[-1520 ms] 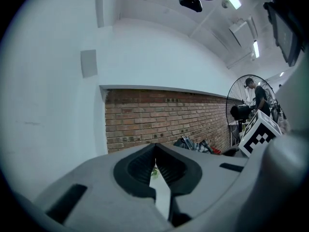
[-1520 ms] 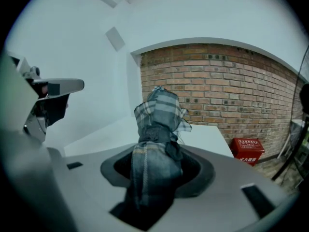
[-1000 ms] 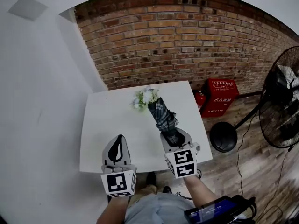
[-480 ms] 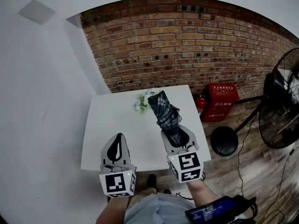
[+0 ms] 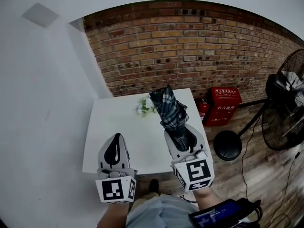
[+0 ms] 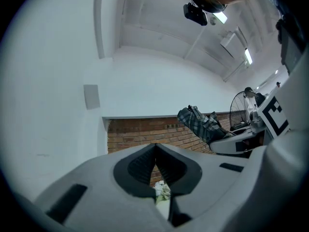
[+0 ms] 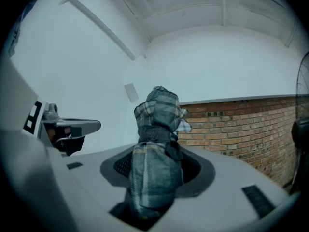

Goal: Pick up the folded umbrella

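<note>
Between the pinching jaws of the right gripper (image 5: 183,137), the folded umbrella (image 5: 169,109) now rides higher above the worktop (image 5: 118,127); pickup looks done.

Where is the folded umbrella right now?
In the head view, the plaid folded umbrella is clamped in the right gripper, held over the right side of the white table, with the flowers just to its left.

The head camera looked steeply down on the square white bench (image 5: 118,127), red brick wall (image 5: 190,46) across the upper frame. Both gripper views sat close behind their grey jaws, facing that wall; all three shared the dark plaid folded umbrella (image 7: 157,144).
</note>
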A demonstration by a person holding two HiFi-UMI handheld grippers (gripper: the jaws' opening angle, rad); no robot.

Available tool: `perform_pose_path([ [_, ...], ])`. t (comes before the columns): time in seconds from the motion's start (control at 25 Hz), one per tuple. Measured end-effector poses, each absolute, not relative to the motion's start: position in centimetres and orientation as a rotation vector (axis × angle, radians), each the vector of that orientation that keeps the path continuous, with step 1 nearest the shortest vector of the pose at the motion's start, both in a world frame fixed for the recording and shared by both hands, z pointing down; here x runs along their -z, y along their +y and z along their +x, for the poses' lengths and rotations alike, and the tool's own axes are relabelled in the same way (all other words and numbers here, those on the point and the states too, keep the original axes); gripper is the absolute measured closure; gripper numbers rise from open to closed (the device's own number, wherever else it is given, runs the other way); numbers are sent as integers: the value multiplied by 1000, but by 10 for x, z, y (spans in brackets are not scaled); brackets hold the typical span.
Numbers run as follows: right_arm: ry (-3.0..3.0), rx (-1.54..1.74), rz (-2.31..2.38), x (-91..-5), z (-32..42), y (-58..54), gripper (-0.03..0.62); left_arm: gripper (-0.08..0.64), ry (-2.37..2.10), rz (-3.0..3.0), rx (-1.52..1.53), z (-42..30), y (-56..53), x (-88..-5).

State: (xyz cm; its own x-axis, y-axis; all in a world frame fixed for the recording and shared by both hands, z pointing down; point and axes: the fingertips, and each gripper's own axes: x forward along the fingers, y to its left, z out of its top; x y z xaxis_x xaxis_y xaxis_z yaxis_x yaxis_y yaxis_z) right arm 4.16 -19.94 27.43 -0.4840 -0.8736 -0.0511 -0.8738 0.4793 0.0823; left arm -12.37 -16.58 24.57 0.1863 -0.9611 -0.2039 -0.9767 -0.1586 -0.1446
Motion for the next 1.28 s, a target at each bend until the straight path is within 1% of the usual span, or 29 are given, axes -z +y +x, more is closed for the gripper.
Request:
perform_pose_path([
  [0.2,2679,-185,-1586,-264,42,-194,397,554,1842,-2184,-124,-127,-161,-230],
  [1.28,2682,-216,-1575,-267,43,-199,396,554,1857,-2172,-122,-130,-171,-234],
])
